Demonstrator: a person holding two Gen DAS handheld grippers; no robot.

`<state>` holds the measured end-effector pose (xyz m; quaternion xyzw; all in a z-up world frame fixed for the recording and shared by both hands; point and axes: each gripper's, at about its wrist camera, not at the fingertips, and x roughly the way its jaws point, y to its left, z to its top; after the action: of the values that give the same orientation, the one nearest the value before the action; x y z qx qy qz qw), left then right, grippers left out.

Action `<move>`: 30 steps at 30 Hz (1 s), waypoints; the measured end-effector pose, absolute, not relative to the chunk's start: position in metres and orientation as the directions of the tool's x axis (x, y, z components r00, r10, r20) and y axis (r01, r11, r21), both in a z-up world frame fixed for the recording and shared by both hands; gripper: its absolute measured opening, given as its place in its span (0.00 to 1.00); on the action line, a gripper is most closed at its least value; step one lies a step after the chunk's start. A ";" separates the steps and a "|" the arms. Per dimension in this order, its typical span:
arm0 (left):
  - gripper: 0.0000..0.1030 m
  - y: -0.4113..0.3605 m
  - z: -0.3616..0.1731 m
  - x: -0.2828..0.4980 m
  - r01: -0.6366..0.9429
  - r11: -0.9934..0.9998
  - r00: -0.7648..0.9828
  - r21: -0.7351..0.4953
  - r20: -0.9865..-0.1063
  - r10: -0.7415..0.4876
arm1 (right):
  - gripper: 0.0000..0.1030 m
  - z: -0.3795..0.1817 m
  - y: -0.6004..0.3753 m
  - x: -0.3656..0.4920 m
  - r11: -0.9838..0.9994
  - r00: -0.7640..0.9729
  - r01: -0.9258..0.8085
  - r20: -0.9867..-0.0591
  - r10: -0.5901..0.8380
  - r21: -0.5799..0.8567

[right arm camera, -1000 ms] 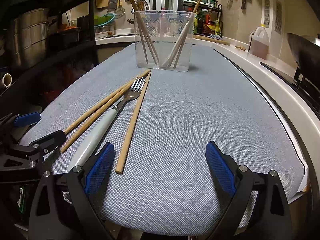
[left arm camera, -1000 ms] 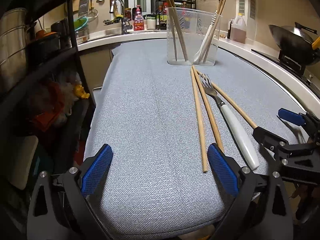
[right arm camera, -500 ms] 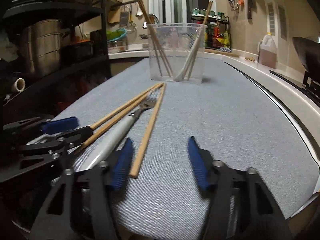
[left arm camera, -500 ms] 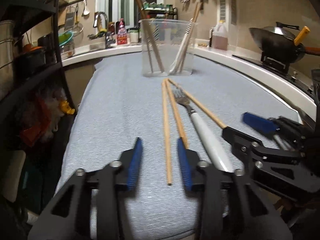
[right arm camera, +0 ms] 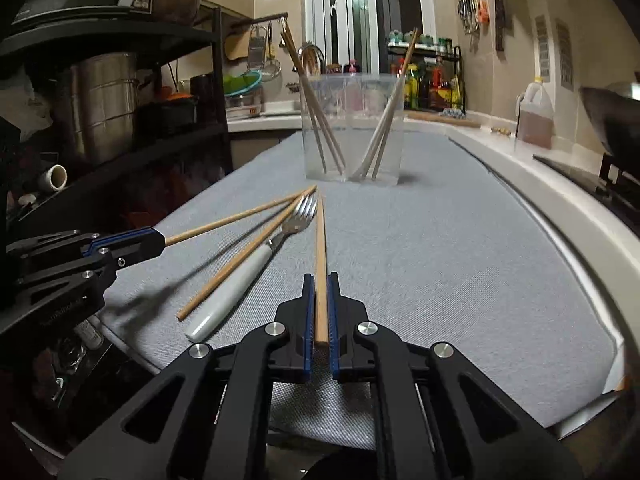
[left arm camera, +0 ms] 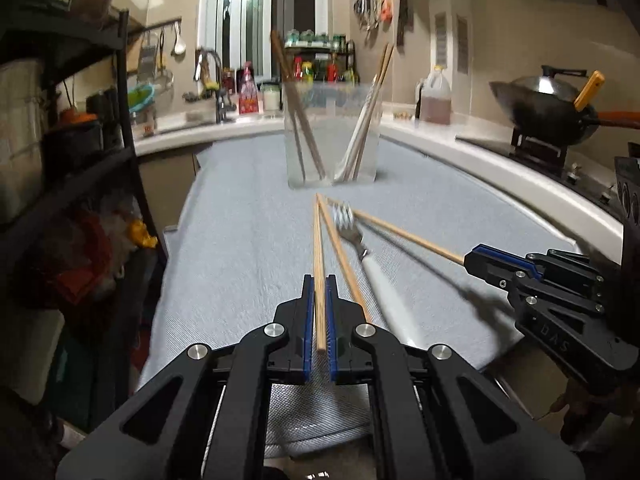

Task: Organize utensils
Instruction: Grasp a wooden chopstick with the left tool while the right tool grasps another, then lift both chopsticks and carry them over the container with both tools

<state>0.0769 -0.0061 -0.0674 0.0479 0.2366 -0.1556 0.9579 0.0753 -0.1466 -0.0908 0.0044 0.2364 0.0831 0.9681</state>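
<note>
My left gripper [left arm camera: 319, 280] is shut on the near end of a wooden chopstick [left arm camera: 318, 256], lifted slightly off the grey mat. My right gripper [right arm camera: 320, 278] is shut on another wooden chopstick [right arm camera: 320, 240]; it also shows in the left wrist view [left arm camera: 470, 258] holding that chopstick [left arm camera: 408, 236]. A third chopstick [left arm camera: 344, 260] and a white-handled fork [left arm camera: 376, 276] lie on the mat between them. A clear container [left arm camera: 332, 136] with several chopsticks and a spoon stands further back; it also shows in the right wrist view [right arm camera: 354, 128].
The grey mat [left arm camera: 240, 248] covers a narrow counter. A black shelf rack [left arm camera: 80, 152] with pots stands at the left. A wok [left arm camera: 548, 104] on a stove and an oil jug [left arm camera: 436, 98] are at the right. A sink and bottles stand behind.
Both grippers have gone from wide open to shut, each on a chopstick's near end. The two held chopsticks have lifted and spread apart from the fork.
</note>
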 end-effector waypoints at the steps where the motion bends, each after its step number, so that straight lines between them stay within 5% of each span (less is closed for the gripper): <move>1: 0.05 -0.006 -0.062 0.073 0.323 0.946 0.847 0.023 -0.454 -0.278 | 0.06 -0.085 -0.147 0.071 0.986 0.883 -0.160 -0.442 0.161 0.039; 13: 0.05 -0.006 0.005 0.056 0.349 0.936 0.894 0.046 -0.316 -0.317 | 0.06 -0.013 -0.157 0.061 0.984 0.931 -0.166 -0.320 0.175 0.057; 30: 0.05 -0.004 0.060 0.118 0.342 0.939 0.880 0.020 -0.357 -0.313 | 0.06 0.052 -0.161 0.119 0.984 0.945 -0.172 -0.275 0.179 0.047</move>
<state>0.1178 -0.0042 0.0600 0.0409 0.1769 -0.1691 0.9687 0.1186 -0.1606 0.0520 0.0114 0.1403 0.0889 0.9860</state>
